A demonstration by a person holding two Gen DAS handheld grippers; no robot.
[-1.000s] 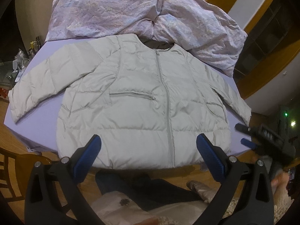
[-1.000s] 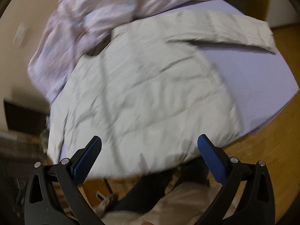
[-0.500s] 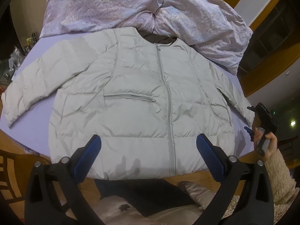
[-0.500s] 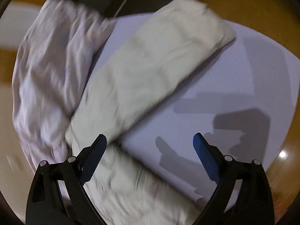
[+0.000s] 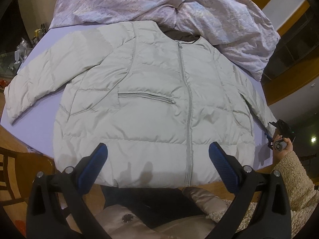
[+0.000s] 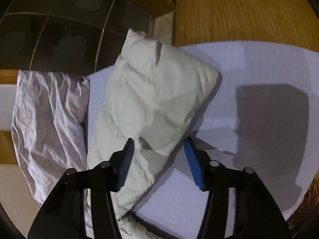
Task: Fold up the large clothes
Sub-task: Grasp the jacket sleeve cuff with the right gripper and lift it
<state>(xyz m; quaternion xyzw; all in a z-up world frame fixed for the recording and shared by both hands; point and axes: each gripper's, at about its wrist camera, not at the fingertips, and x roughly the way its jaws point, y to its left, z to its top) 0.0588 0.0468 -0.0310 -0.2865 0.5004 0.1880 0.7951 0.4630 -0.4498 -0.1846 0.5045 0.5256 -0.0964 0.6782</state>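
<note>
A pale grey puffer jacket (image 5: 151, 103) lies flat, zipped, front up on a lavender table (image 5: 35, 127), sleeves spread out. My left gripper (image 5: 157, 165) is open and empty above the jacket's hem. My right gripper (image 6: 159, 159) shows at the far right of the left wrist view (image 5: 273, 133), at the right sleeve's cuff. In the right wrist view the right sleeve (image 6: 151, 107) lies between its blue fingers (image 6: 192, 163), which are partly closed around the sleeve. I cannot tell whether they pinch it.
A crumpled lilac quilt (image 5: 179, 6) lies at the table's far side, touching the jacket's collar; it also shows in the right wrist view (image 6: 47, 119). A wooden chair (image 5: 12, 171) stands at the near left. Wooden floor (image 6: 239, 10) lies beyond the table's right edge.
My right gripper swung from over the jacket's body to the right sleeve's cuff, and its fingers narrowed around the sleeve. My left gripper moved slightly closer to the jacket and stayed open.
</note>
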